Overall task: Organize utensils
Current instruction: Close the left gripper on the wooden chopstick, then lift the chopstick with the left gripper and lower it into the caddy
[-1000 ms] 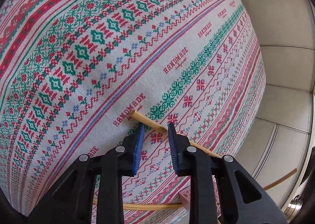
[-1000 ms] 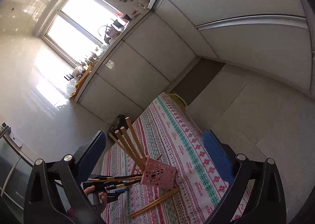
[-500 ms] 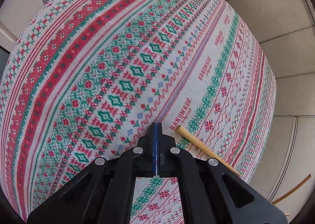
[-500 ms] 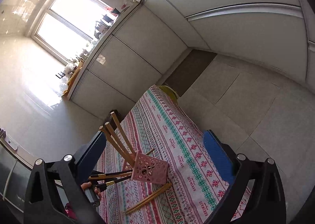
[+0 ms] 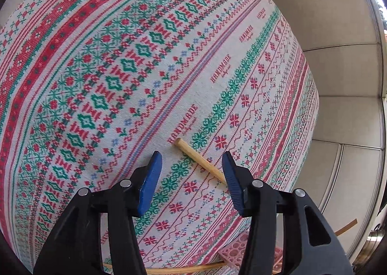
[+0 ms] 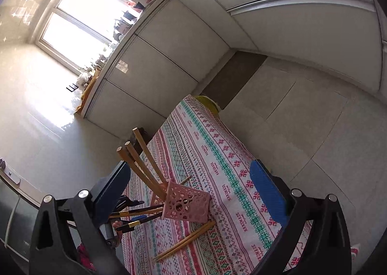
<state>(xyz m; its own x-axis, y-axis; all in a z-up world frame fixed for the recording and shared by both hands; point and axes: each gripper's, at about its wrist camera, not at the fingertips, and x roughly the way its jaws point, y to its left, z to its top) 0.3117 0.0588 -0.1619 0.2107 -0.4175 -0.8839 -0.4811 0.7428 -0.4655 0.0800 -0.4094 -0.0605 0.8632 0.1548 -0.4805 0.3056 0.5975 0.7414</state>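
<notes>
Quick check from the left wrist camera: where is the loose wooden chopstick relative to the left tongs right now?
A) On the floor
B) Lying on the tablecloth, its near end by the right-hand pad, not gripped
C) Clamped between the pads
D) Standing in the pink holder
B: the left tongs stand open, and the chopstick lies flat on the tablecloth, its near end running behind the right-hand pad.

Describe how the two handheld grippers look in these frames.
Both match. The left gripper and right gripper each have black plastic arms with triangular cut-outs and silver round pivot pins, ending in flat blue ribbed pads. No cables or markings show. No sleeve is clearly visible.
</notes>
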